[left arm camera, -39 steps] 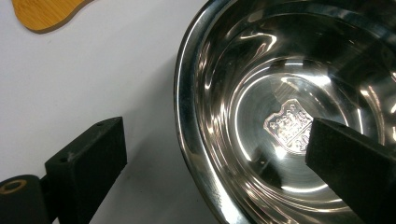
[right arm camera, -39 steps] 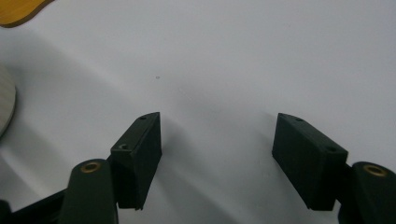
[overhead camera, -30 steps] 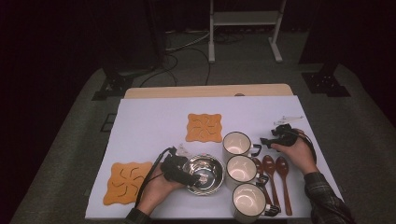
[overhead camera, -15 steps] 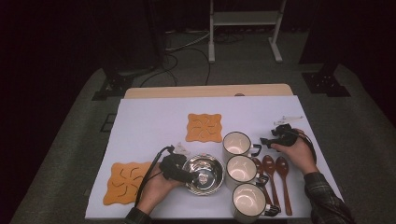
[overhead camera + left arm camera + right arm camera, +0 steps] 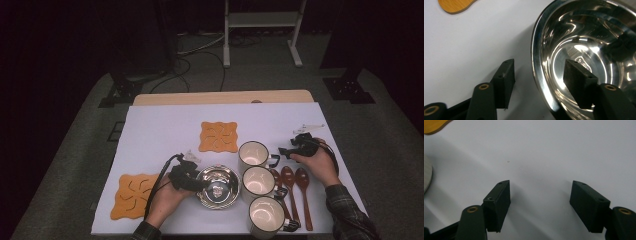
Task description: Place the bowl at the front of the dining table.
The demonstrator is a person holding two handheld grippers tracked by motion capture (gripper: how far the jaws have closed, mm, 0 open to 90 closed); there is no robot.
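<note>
One steel bowl point(image 5: 218, 186) sits at about 6 o'clock on the white table point(image 5: 150, 130). Three mugs point(image 5: 258, 180) stand in a row at 4 to 5 o'clock. Three brown spoons point(image 5: 289, 182) lie side by side just beyond the mugs, at 4 o'clock. Two orange mats: one point(image 5: 218, 136) near the centre, one point(image 5: 133, 194) at 7 o'clock. Two grippers, one point(image 5: 192, 176) at the bowl, one point(image 5: 287, 150) at 3 o'clock.
</note>
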